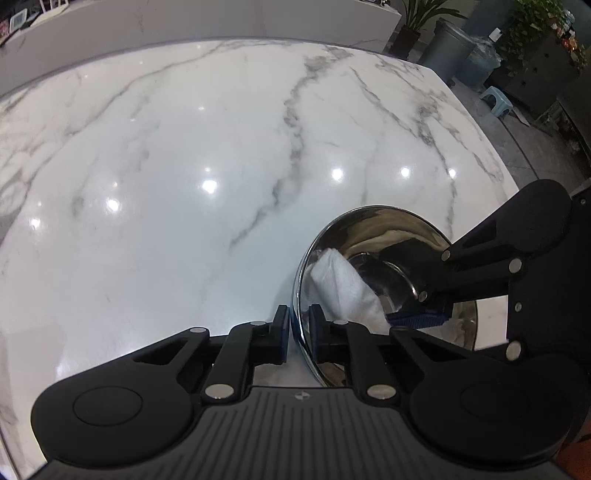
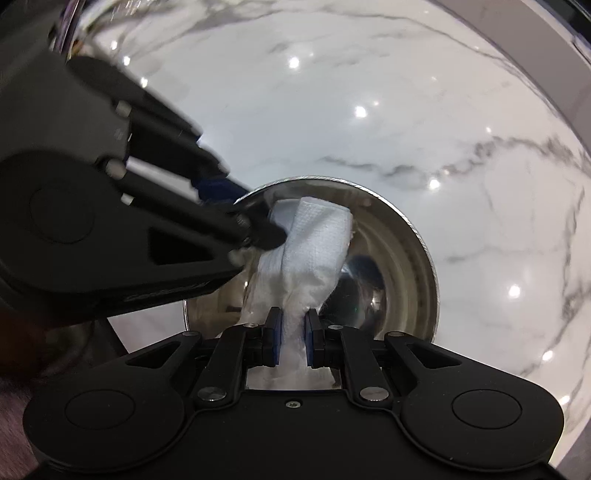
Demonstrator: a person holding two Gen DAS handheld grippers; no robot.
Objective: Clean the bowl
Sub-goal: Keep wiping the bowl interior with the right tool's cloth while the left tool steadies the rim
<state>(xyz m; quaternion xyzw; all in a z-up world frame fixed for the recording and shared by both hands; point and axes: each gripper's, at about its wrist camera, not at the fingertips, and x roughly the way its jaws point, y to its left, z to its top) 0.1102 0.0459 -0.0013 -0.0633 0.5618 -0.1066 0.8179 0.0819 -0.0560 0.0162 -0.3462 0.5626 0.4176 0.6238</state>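
A shiny steel bowl (image 1: 369, 236) stands on the white marble table, tilted toward the right. My left gripper (image 1: 298, 332) is shut on the bowl's near rim, one pad outside and one inside. My right gripper (image 2: 293, 334) is shut on a folded white paper towel (image 2: 317, 236) and presses it inside the bowl (image 2: 399, 266). In the left wrist view the towel (image 1: 340, 280) lies against the bowl's inner wall with the right gripper (image 1: 417, 317) coming in from the right. In the right wrist view the left gripper (image 2: 236, 210) holds the rim at the left.
The marble table (image 1: 184, 166) stretches wide to the left and behind the bowl. Beyond its far right edge stand a grey bin (image 1: 450, 44), potted plants (image 1: 417, 22) and a small blue stool (image 1: 496, 98) on the floor.
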